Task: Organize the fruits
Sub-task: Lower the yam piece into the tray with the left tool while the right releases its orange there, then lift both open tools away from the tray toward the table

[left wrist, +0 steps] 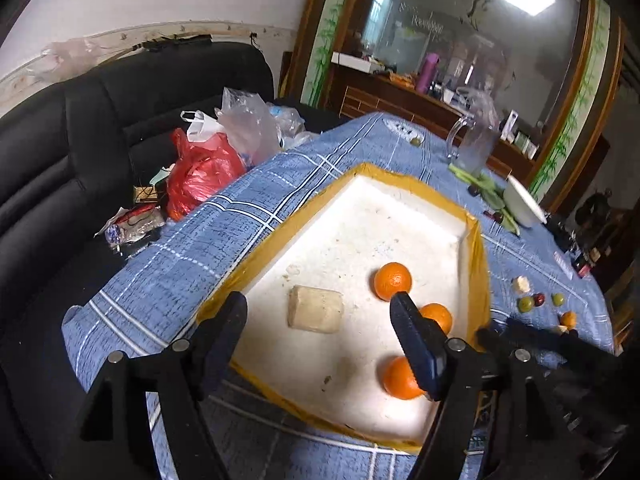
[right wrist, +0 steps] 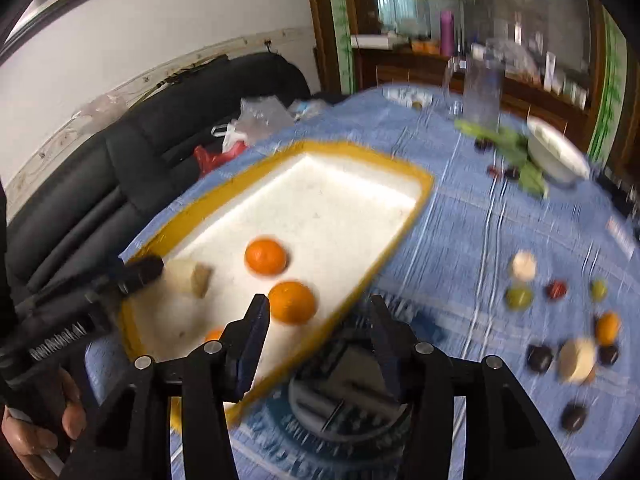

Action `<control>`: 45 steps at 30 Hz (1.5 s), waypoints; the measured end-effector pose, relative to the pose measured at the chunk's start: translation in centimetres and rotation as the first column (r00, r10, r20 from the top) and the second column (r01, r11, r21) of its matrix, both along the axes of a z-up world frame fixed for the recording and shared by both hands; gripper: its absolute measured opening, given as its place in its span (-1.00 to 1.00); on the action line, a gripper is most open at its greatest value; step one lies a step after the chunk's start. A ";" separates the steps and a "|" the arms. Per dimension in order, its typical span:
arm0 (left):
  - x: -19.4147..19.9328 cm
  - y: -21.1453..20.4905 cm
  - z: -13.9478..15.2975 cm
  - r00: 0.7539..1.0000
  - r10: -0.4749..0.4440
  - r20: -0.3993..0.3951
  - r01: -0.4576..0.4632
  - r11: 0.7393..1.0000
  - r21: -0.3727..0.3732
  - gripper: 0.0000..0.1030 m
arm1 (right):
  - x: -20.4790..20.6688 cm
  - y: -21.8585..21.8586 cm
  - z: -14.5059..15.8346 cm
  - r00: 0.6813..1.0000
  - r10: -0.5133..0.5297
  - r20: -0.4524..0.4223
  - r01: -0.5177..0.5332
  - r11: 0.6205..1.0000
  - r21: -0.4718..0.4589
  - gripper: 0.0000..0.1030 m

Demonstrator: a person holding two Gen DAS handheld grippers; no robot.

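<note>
A white foam tray with yellow-taped rim sits on the blue checked tablecloth. It holds three oranges and a beige block. My left gripper is open and empty above the tray's near end, with the block between its fingers in the image. My right gripper is open and empty over the tray's right rim, near an orange. The right view is motion-blurred. Loose fruits lie right of the tray: green ones, a red one, a small orange and dark ones.
A glass pitcher, green leaves and a white bowl stand at the table's far right. Plastic bags lie on the black sofa at left. A round dark device lies under my right gripper.
</note>
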State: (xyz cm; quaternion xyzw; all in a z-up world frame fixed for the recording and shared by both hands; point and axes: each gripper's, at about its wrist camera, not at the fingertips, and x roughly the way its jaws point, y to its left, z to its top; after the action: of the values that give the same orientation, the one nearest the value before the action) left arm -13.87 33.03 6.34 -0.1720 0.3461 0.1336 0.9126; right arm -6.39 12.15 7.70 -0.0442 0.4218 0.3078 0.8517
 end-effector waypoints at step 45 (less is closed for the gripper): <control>-0.1 -13.9 31.0 0.864 -0.398 0.307 0.297 0.897 0.328 0.43 | -6.1 -33.0 34.7 0.567 -0.496 0.658 0.600 0.796 0.083 0.37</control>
State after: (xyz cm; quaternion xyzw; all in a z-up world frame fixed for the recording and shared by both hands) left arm -13.99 19.16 37.31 -0.0023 0.1737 -0.0231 0.9845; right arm -12.53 -20.87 42.36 -0.0787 0.1134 -0.0400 0.9896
